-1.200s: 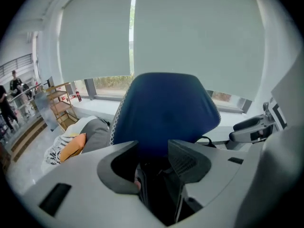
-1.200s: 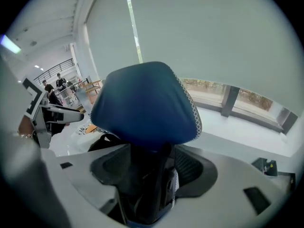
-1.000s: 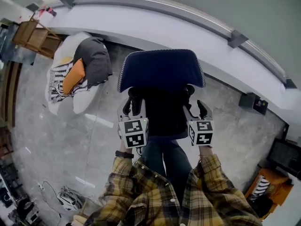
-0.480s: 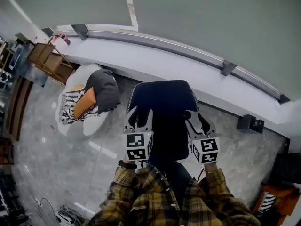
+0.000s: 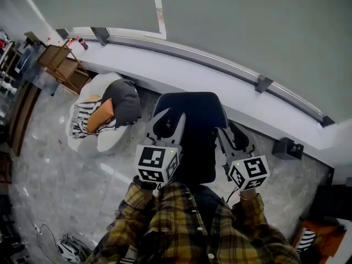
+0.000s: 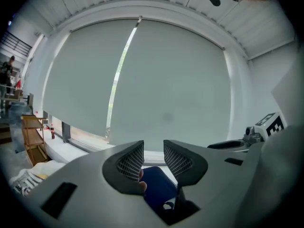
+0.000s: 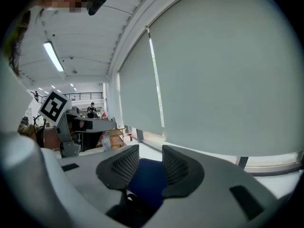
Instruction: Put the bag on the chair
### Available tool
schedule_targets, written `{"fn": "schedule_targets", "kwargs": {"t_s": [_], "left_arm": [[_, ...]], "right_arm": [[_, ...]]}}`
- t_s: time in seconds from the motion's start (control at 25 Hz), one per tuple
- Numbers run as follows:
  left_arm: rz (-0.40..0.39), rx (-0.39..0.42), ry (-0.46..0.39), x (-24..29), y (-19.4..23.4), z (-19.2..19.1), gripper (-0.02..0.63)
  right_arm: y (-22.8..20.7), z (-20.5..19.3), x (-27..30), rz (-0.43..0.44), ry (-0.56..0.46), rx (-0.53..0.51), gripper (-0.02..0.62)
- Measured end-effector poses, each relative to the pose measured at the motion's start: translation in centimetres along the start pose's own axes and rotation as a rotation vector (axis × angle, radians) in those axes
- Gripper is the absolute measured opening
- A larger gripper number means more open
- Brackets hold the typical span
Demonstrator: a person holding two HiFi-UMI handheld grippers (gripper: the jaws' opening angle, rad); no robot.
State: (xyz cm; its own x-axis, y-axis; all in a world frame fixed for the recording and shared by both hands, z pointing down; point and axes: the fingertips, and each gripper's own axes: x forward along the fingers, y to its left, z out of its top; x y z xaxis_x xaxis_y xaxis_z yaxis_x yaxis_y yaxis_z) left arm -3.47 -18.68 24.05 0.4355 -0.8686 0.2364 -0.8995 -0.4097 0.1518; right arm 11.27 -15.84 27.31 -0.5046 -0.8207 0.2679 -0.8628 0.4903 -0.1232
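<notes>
Soft, even daylight thru the wide pale grey roller blind (image 6: 166, 89) on the far wall; no hard shadows, no glare. Glossy grey marble floor (image 5: 49, 169) carries faint pale reflections at left. Navy padded office chair (image 5: 190, 111) reads near-black, detail lost. All 3 views fisheye: edges bent, corners black

Right claw (image 7: 150, 156): jaws just closing, apart, gripping nothing; blue chair back (image 7: 145, 184) beyond gap.

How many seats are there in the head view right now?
2. A blue chair stands straight ahead of the person; a white lounge seat holding cushions stands to its left. Others may lie out of frame.
</notes>
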Motion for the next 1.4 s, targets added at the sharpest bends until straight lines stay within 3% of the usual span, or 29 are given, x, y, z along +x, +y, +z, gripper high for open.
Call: {"fn": "schedule_targets", "kwargs": {"t_s": [0.24, 0.6, 0.88, 1.4], "left_arm": [[-0.035, 0.028, -0.003, -1.2, -2.3, 1.2, 0.094], [-0.096, 0.005, 0.066, -2.6, -2.9, -0.1, 0.038], [-0.12, -0.003, 0.043, -3.7, -3.3, 0.6, 0.02], [-0.147, 0.035, 0.039, -4.2, -4.8, 0.1, 0.018]], "right_arm": [[1.9, 2.6, -1.1, 0.071, -0.06, -0.005, 0.11], [4.6, 2.3, -0.8, 0.136, -0.037, -0.006, 0.035], [6.1, 3.3, -1.4, 0.195, -0.049, -0.032, 0.018], [6.7, 2.0, -2.3, 0.215, 0.002, -0.052, 0.017]]}}
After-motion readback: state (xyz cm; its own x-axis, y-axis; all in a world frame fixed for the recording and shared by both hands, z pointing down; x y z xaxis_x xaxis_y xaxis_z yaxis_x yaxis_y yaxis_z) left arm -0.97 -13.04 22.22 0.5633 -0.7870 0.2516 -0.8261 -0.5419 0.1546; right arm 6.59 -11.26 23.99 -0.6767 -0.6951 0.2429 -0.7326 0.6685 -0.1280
